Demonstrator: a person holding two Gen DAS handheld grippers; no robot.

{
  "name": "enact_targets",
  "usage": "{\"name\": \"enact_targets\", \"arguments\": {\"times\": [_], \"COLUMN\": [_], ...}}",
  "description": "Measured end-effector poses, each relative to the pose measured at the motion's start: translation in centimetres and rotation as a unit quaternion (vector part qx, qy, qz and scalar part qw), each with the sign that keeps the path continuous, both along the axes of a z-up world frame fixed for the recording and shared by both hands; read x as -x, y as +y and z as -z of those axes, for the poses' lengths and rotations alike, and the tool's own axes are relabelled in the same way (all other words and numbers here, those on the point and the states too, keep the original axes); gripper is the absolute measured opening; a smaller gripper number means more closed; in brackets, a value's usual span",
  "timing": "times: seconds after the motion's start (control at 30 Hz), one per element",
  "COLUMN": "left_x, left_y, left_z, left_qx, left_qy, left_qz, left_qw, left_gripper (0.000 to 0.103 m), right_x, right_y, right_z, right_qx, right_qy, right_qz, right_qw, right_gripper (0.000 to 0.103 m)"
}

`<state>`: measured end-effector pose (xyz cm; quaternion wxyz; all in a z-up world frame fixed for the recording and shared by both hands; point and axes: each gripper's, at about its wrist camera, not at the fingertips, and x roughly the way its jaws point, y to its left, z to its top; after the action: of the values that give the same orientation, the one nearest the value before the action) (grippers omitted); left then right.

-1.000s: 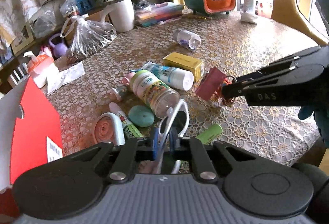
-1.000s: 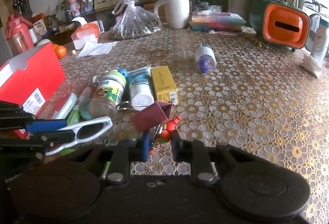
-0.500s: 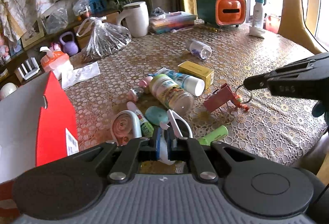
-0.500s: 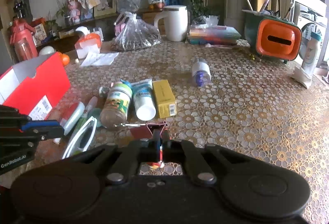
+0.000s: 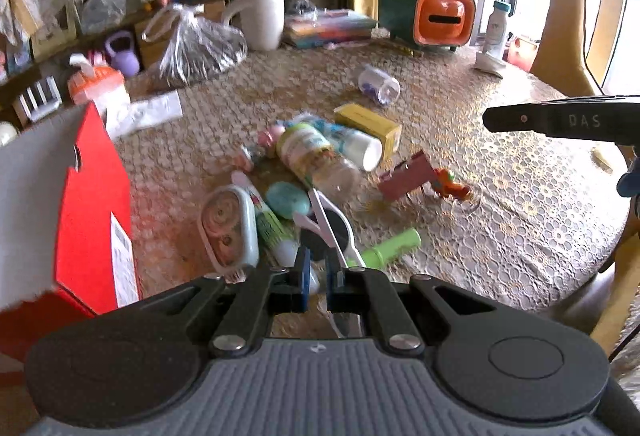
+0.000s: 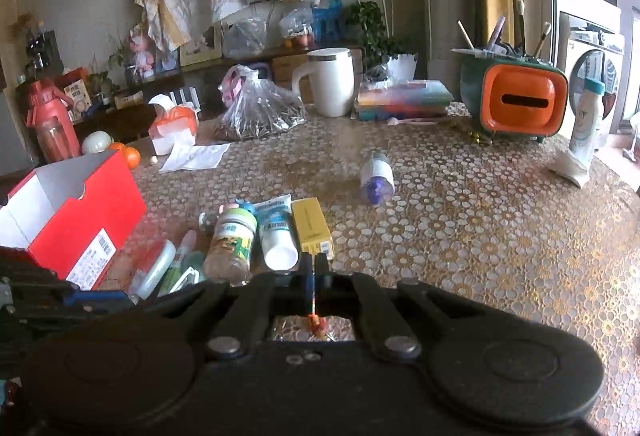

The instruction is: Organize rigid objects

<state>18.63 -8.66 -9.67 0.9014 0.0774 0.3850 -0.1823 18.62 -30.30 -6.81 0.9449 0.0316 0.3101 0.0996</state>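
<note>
Left tool tilts down over the worktop's near edge, fingers pinching the arm of white sunglasses, which reach toward the cluttered middle. Right tool also angles down, fingers pressed together on a thin orange keychain strand; in the left wrist view it hovers above the right edge, clear of the pink binder clip. Red box stands open at the left edge.
</note>
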Motion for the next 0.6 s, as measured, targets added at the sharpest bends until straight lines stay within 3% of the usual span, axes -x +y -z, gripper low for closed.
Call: {"name": "enact_targets", "arguments": {"times": [0.1, 0.3, 0.4, 0.5, 0.6], "left_x": [-0.2, -0.1, 0.1, 0.3, 0.7], "left_y": [-0.2, -1.0, -1.0, -0.2, 0.0], "left_z": [0.7, 1.3, 1.0, 0.8, 1.0], "left_qx": [0.008, 0.009, 0.012, 0.023, 0.022], "left_qy": [0.032, 0.054, 0.055, 0.069, 0.082], "left_qz": [0.0, -0.002, -0.006, -0.01, -0.012], "left_qw": [0.9994, 0.9985, 0.9984, 0.9973, 0.9963], "left_gripper": [0.008, 0.008, 0.008, 0.008, 0.008], "right_x": [0.2, 0.2, 0.4, 0.6, 0.9], "right_y": [-0.1, -0.4, -0.7, -1.0, -1.0], "right_z": [0.3, 1.5, 2.6, 3.3, 3.7], "right_qx": [-0.005, -0.003, 0.0, -0.007, -0.009], "right_qy": [0.004, 0.027, 0.039, 0.052, 0.06], "right_qz": [-0.002, -0.01, -0.013, -0.028, -0.043], "right_qw": [1.0, 1.0, 0.999, 0.998, 0.997], "right_gripper": [0.001, 0.001, 0.015, 0.02, 0.043]}}
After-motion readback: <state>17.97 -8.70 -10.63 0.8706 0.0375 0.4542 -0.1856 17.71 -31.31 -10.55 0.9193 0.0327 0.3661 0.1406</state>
